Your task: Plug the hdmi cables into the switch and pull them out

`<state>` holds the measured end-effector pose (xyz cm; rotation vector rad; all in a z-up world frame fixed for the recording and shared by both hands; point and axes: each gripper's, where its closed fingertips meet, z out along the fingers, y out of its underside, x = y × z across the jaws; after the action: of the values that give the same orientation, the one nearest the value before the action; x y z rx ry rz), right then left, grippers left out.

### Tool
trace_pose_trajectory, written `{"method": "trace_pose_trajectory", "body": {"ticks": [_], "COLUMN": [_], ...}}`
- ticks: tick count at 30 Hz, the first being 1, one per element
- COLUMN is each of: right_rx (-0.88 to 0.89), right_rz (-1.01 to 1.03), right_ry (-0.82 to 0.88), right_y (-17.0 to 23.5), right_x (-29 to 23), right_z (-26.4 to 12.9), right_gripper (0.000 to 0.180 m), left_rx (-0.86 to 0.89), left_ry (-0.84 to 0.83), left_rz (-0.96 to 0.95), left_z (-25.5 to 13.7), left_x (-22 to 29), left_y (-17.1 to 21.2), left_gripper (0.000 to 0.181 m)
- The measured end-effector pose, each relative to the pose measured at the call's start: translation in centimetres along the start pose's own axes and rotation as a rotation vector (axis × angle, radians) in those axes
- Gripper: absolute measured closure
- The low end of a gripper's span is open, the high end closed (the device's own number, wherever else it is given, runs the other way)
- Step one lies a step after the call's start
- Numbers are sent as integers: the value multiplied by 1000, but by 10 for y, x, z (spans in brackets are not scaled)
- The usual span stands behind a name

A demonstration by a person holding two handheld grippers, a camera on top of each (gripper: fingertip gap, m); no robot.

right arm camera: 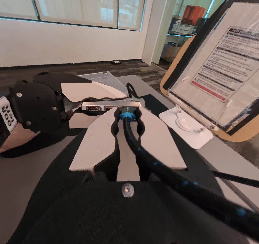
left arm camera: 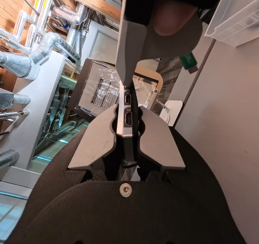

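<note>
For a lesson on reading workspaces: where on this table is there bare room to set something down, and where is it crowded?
Free: grey table below the left claw, and the dark mat between the switch and the white stand base. Crowded: around the switch, where both claws, the green plug and its black cable meet.
</note>
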<state>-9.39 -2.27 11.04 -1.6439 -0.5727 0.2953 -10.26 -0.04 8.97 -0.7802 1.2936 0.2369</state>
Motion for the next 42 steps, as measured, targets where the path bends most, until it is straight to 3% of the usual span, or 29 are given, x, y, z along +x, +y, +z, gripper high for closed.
{"method": "trace_pose_trajectory", "body": {"ticks": [1, 6, 8, 10, 13, 17, 20, 24, 30, 34, 37, 42], "right_rx": [-4, -35, -13, 24, -30, -168, -37, 1, -33, -112, -321, -490], "right_rz": [6, -44, -112, -136, -125, 32, 244, 428, 475, 527, 622, 680], "right_ry": [-14, 65, 172, 183, 169, 69, -11, -169, -319, -313, -298, -123], "right_y": [2, 6, -8, -22, -22, 8, 12, 46, 118, 162, 195, 210], "right_x": [1, 6, 10, 5, 12, 49, 75, 91, 105, 114, 102, 104], "right_z": [0, 4, -10, -25, -45, -95, -146, -189, -209, -205, -209, -223], "right_gripper": [157, 157, 157, 157, 157, 157, 158, 158, 157, 157, 157, 156], "left_rx": [-12, -77, -204, -210, -186, -103, -60, -56, -80, -81, -81, -84], "left_ry": [3, 25, 24, 42, 38, 32, 54, 90, 130, 154, 168, 185], "left_rz": [10, -5, -11, -40, -82, -131, -162, -156, -107, -97, -89, -75], "left_z": [0, 7, 15, 21, 18, 5, -3, -2, 3, 5, 6, 7], "left_x": [1, 4, 1, -2, -10, -25, -29, -22, -5, 3, 8, 15], "left_y": [1, 15, 47, 66, 66, 44, 32, 27, 28, 26, 24, 22], "left_gripper": [157, 157, 156, 156, 156, 155, 155, 155, 155, 155, 155, 155]}}
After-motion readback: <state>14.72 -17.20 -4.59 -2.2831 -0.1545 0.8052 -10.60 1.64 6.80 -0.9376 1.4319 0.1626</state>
